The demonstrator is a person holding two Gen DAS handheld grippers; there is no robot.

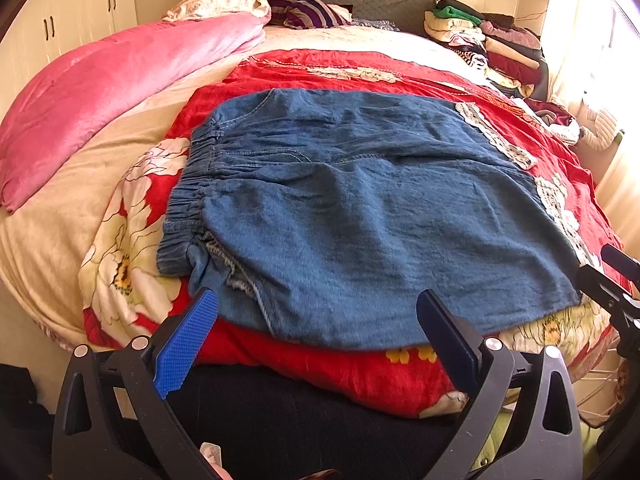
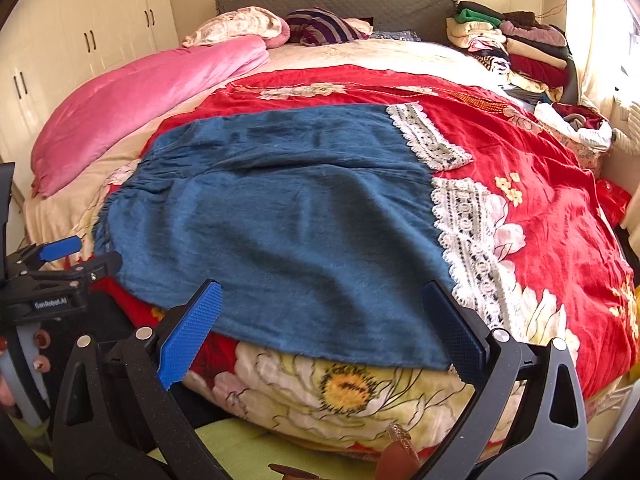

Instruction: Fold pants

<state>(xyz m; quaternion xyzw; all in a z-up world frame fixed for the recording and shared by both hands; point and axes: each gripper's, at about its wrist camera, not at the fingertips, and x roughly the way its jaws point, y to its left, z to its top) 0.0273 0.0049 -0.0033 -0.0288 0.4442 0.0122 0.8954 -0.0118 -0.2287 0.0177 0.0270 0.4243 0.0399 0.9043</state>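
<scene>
Pink quilt [image 1: 100, 92]: lay bunched along the bed's left side.
Left gripper [image 1: 316, 320]: fingers spread wide, holding nothing, at the near hem by the waistband.
Pants [image 1: 360, 208]: denim, spread flat on the red floral blanket [image 2: 540, 200], waistband left, lace cuffs right.
Right gripper [image 2: 322, 312]: released, empty, over the near edge.
Clothes pile [image 2: 512, 48]: far right corner.
</scene>
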